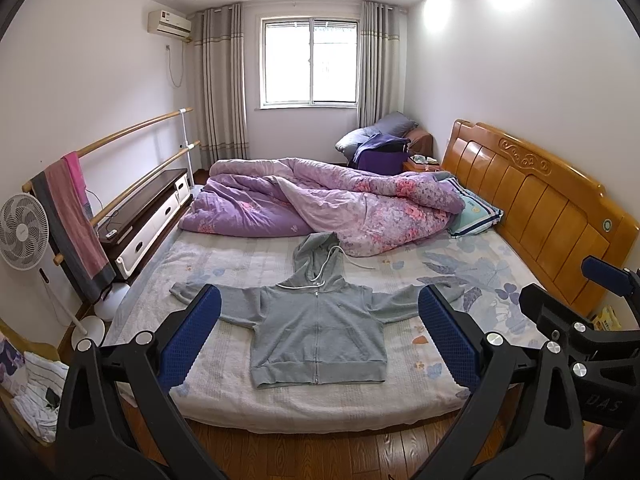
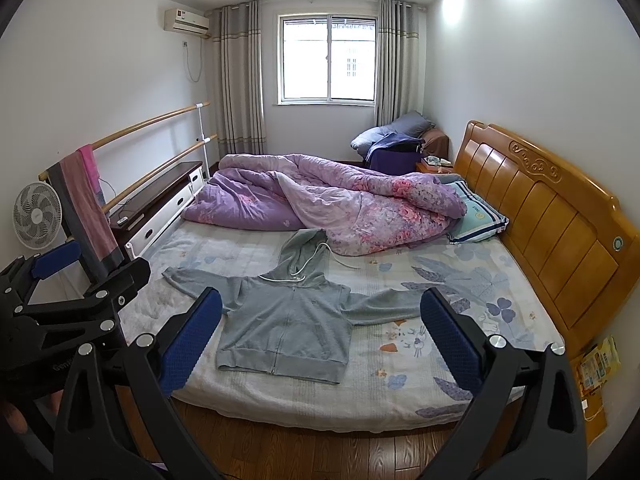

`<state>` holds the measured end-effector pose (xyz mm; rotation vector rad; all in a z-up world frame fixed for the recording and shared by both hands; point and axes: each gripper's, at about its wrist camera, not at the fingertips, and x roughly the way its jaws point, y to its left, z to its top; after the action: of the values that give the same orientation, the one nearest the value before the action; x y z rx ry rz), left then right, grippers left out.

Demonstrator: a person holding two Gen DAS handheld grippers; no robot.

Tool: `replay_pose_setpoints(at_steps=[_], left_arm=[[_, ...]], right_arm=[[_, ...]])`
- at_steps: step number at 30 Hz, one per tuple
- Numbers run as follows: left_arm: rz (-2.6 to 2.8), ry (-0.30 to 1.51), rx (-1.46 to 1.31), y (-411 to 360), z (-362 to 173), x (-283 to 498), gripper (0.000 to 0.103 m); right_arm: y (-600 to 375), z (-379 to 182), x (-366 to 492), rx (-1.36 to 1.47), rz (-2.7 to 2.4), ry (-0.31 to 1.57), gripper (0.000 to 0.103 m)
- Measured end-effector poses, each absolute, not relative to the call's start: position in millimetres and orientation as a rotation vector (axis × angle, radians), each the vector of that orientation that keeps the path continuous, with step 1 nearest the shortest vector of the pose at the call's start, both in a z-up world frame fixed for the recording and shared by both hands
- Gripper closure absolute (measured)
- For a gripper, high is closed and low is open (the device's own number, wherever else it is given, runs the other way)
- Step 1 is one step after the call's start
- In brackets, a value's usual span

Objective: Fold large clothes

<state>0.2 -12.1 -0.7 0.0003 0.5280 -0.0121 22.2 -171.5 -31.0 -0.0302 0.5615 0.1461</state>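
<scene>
A grey zip-up hoodie (image 1: 320, 332) lies flat, front up, on the bed (image 1: 224, 396), sleeves spread to both sides and hood pointing toward the quilt. It also shows in the right wrist view (image 2: 288, 328). My left gripper (image 1: 320, 336) is open and empty, held above the floor in front of the bed's near edge, apart from the hoodie. My right gripper (image 2: 320, 336) is open and empty, at about the same distance. The right gripper's side shows at the left wrist view's right edge (image 1: 592, 312), and the left gripper at the right wrist view's left edge (image 2: 68, 292).
A rumpled purple floral quilt (image 1: 320, 200) and a striped pillow (image 1: 476, 212) fill the bed's far half. A wooden headboard (image 1: 540, 208) stands at right. A white fan (image 1: 22, 232), a rail with hanging towels (image 1: 76, 220) and a low cabinet (image 1: 148, 216) stand left. Wood floor (image 1: 320, 456) lies below.
</scene>
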Motion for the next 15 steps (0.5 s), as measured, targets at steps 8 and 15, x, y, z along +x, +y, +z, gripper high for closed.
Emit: replay_pose_setpoints(at_steps=[8, 15], left_arm=[[-0.008, 0.536, 0.009, -12.8, -2.3, 0.7, 0.005], [-0.007, 0.537, 0.01, -13.0, -2.5, 0.5, 0.005]], right_arm=[[-172.5, -28.7, 19.8, -0.014, 0.145, 0.561, 0.007], [-173.2, -27.8, 20.0, -0.012, 0.147, 0.564, 0.007]])
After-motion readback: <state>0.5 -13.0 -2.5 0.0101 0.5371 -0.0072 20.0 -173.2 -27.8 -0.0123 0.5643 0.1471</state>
